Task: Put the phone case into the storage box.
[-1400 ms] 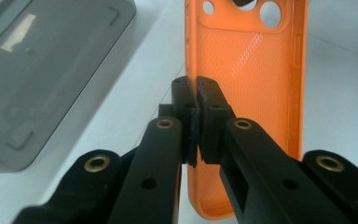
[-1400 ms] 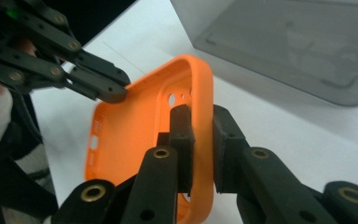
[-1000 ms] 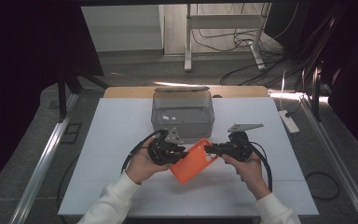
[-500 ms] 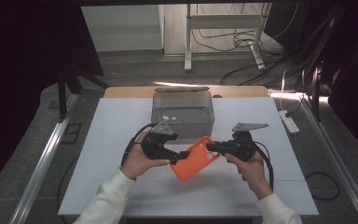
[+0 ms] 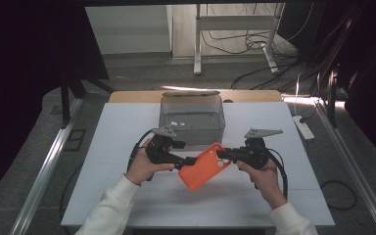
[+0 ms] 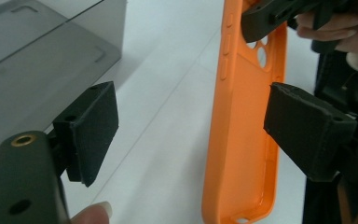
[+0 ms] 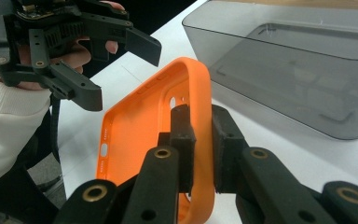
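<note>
Two forearms in white sleeves come in from the near edge of a white table [image 5: 107, 147], each hand holding a black two-fingered gripper. The hands point inward toward each other, with an orange phone case [image 5: 203, 167] held up between them, above the table, tilted so one corner points toward the person.

The right gripper [image 5: 225, 155], on the right of the high view, has its fingers [image 7: 182, 140] closed on the case's rim near the camera cutout, one finger inside the shell and one outside. The right hand [image 5: 260, 174] wraps the handle from below, with a cable looping round behind the wrist.

The left gripper [image 5: 190, 160] has its fingers [image 6: 93, 128] spread open on either side of the case's lower end. In the left gripper view the case [image 6: 242, 116] stands on edge just beside the right-hand finger, but whether that finger touches it is hard to tell. The left hand [image 5: 142, 166] curls round the handle; a thumbnail shows at the bottom edge of that view.

Beyond the case, toward the far side of the table, sits a smoky grey see-through box [image 5: 192, 117]. What lies inside it is blurred by the tinted walls. Farther off, the floor shows loose cables and the legs of a metal stand [image 5: 235, 29]; the room's sides are dark.
</note>
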`<state>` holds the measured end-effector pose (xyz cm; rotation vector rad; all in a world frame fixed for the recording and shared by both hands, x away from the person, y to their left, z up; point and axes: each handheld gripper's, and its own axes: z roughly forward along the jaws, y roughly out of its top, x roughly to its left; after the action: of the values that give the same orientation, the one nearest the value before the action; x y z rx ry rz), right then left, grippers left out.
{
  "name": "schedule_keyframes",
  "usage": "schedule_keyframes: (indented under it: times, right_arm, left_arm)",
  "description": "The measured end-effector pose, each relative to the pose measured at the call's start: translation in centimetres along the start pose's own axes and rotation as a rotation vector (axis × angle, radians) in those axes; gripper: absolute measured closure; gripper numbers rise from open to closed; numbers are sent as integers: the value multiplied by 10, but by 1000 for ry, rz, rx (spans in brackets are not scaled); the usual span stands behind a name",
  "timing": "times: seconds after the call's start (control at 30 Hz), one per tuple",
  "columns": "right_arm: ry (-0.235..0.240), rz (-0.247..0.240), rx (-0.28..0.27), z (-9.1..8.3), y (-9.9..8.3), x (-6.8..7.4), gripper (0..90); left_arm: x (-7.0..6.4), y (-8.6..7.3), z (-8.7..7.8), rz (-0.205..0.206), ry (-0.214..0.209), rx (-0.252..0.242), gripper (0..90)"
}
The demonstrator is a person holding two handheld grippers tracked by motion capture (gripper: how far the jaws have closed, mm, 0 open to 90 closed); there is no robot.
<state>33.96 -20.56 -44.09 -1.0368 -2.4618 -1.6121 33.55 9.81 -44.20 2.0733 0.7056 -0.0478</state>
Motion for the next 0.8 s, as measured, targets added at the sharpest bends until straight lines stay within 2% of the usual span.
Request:
schedule_keyframes:
  times: [0.1, 0.4, 0.43, 0.53, 0.57, 0.6, 0.67, 0.7, 0.8]
  right_arm:
    - [-2, 1, -1, 0, 0, 0, 812]
    - [16, -16, -1, 2, -1, 2, 812]
    - [26, -25, -1, 3, -1, 3, 812]
    - [37, -35, -5, 4, -1, 5, 812]
    - [46, -44, -2, 6, -1, 6, 812]
    - [46, -44, -2, 6, -1, 6, 812]
    - [51, -59, 0, 7, -2, 8, 811]
    - [51, -62, 1, 8, -2, 8, 811]
    - [52, -63, 2, 8, -2, 8, 811]
  left_arm:
    - [-1, -1, 4, 5, -5, 18, 190]
    - [-2, -2, 11, 5, -27, 30, 222]
    - [-2, -3, 14, 10, -38, 43, 256]
    - [-2, -4, 16, 10, -47, 55, 280]
    - [-2, -4, 17, 6, -55, 59, 331]
    - [-1, -4, 18, 6, -62, 65, 331]
    - [0, -5, 19, 1, -99, 75, 426]
    - [0, -5, 19, 1, -99, 75, 455]
    - [-1, -5, 20, -6, -125, 85, 502]
